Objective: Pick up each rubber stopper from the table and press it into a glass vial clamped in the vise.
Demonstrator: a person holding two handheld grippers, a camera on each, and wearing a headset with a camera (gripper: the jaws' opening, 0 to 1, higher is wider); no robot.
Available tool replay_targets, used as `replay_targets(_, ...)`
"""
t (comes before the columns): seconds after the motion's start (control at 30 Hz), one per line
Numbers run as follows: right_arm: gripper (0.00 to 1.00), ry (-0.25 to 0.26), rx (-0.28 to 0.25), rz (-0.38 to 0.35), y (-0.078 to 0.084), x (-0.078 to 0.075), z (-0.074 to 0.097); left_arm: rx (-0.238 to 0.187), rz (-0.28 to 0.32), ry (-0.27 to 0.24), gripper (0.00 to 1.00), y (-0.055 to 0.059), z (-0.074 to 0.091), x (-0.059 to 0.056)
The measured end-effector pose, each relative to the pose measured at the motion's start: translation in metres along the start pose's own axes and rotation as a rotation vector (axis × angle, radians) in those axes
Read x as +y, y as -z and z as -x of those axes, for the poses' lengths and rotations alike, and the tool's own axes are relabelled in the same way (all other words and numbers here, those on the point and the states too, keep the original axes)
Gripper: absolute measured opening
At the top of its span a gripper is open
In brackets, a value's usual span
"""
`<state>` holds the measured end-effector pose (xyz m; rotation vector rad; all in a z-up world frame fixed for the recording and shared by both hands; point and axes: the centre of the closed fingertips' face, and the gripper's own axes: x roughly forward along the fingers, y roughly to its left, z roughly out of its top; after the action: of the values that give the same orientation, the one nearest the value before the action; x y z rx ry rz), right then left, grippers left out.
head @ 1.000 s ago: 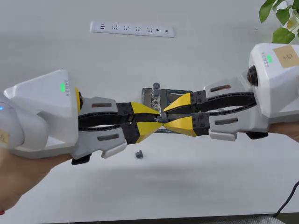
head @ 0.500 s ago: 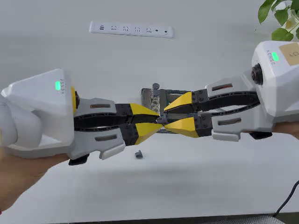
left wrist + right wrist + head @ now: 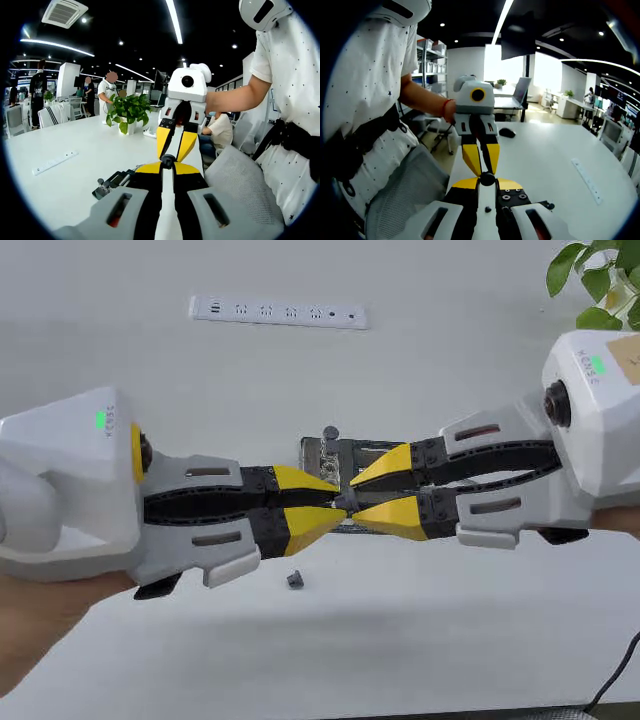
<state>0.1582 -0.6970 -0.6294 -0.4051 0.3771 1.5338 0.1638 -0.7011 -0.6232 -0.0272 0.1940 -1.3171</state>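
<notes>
The left gripper [image 3: 334, 502] and right gripper [image 3: 354, 500] lie almost in one line, tip to tip. Both pairs of jaws are drawn narrow onto one small dark rubber stopper [image 3: 167, 160], pinched right at the yellow tips. It is too small to tell its long axis or which end leads. The vise [image 3: 322, 455] sits under and just beyond the meeting jaws. A second stopper [image 3: 295, 580] lies on the table [image 3: 450, 640], apart from the left gripper's nearer jaw, on the person's side.
</notes>
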Motion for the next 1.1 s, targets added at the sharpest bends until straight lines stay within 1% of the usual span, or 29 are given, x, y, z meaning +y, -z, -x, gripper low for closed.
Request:
replay_targets(0.1,0.08,-0.004,0.002,0.001,-0.0001,0.0009,0.0001,0.001,0.001,0.007,0.03,0.0000,0.0000,-0.0010)
replay_targets(0.27,0.08,-0.012,-0.011,-0.020,-0.0016,0.0009,0.0024,-0.007,0.009,0.017,0.03,-0.0021,0.0006,-0.0019)
replay_targets(0.63,0.07,-0.030,-0.004,-0.014,-0.0013,0.0062,0.0009,0.007,0.022,0.034,0.03,0.0025,0.0009,-0.0053)
replay_targets(0.7,0.07,-0.032,-0.007,-0.013,-0.0024,0.0069,0.0007,-0.005,0.042,0.038,0.03,0.0017,0.0019,-0.0053)
replay_targets(0.87,0.08,-0.033,-0.007,-0.009,-0.0043,0.0066,0.0007,-0.017,0.049,0.040,0.03,-0.0010,0.0027,-0.0048)
replay_targets(0.97,0.08,-0.030,-0.005,-0.008,-0.0042,0.0062,0.0001,-0.032,0.060,0.040,0.03,-0.0045,0.0033,-0.0036)
replay_targets(1.1,0.08,-0.026,-0.005,-0.004,-0.0048,0.0058,0.0000,-0.035,0.062,0.039,0.03,-0.0046,0.0035,-0.0029)
